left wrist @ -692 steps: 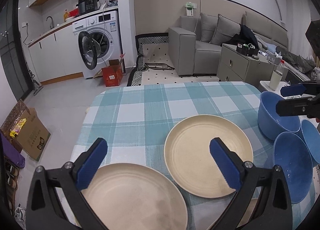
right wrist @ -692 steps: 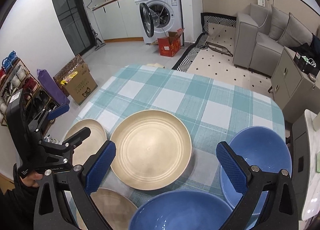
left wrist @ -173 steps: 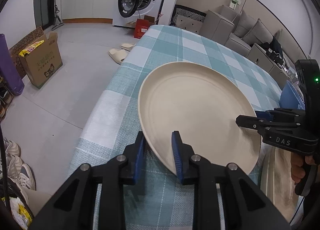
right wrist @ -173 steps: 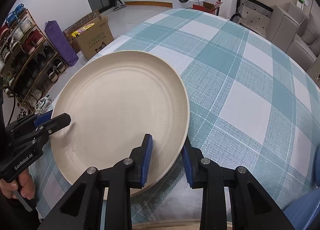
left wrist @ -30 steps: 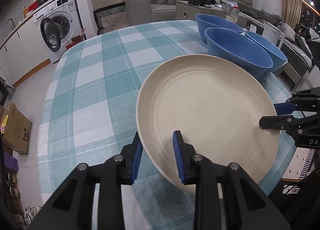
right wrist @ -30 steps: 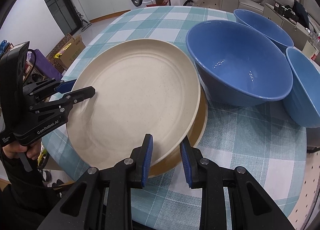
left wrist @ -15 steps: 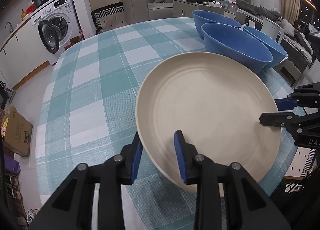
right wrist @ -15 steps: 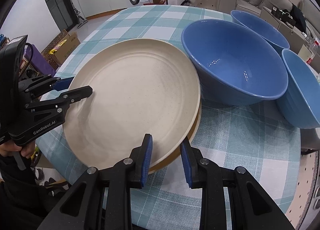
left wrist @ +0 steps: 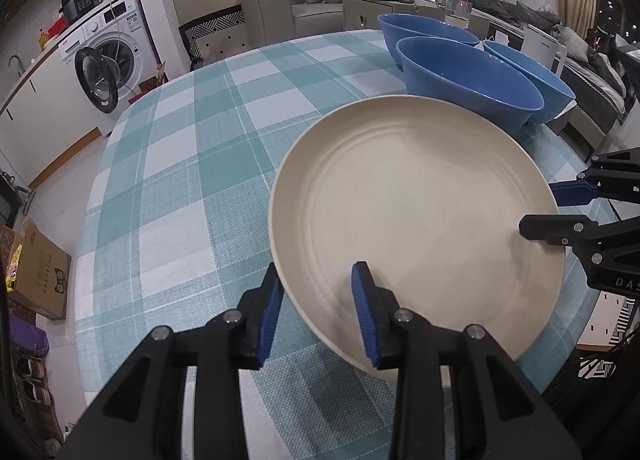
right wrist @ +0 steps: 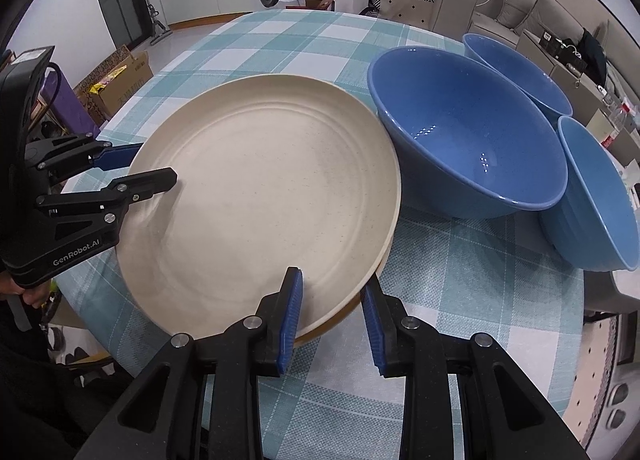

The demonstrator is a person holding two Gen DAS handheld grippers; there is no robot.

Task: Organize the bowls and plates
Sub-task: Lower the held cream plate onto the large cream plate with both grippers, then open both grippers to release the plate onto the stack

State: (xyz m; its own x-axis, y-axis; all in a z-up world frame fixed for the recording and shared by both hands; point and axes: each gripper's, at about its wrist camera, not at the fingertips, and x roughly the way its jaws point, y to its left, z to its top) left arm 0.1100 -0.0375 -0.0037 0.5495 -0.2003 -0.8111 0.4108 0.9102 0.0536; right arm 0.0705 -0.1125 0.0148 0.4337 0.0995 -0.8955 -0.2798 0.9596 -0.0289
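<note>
Found the top plate [left wrist: 416, 219], cream and ridged, lying flat on the teal checked tablecloth [left wrist: 180, 179] at the near edge of the table. Saw a tan rim of a lower plate [right wrist: 336, 322] peeping out beneath it on the right gripper's side, so it sat stacked, not bare on the cloth.

Straddled its near rim with the left gripper [left wrist: 318, 292], one blue pad outside the edge, the other over the plate's inner slope. Had just been opening those jaws, rim between them, with a gap showing at the inner pad and no clamp on the plate.

Reached in from the opposite side with the right gripper [right wrist: 330, 296] – jaws narrow, rim of the top plate caught between the two blue pads, both looking pressed to it.

Noted three blue bowls just beyond the plates: the nearest bowl [right wrist: 468, 147] touching or almost touching the top plate's far edge, the far bowl [right wrist: 520, 71] behind it, the side bowl [right wrist: 596, 199] tilted against the nearest one at the table's edge. All upright or nearly so – none nested.
</note>
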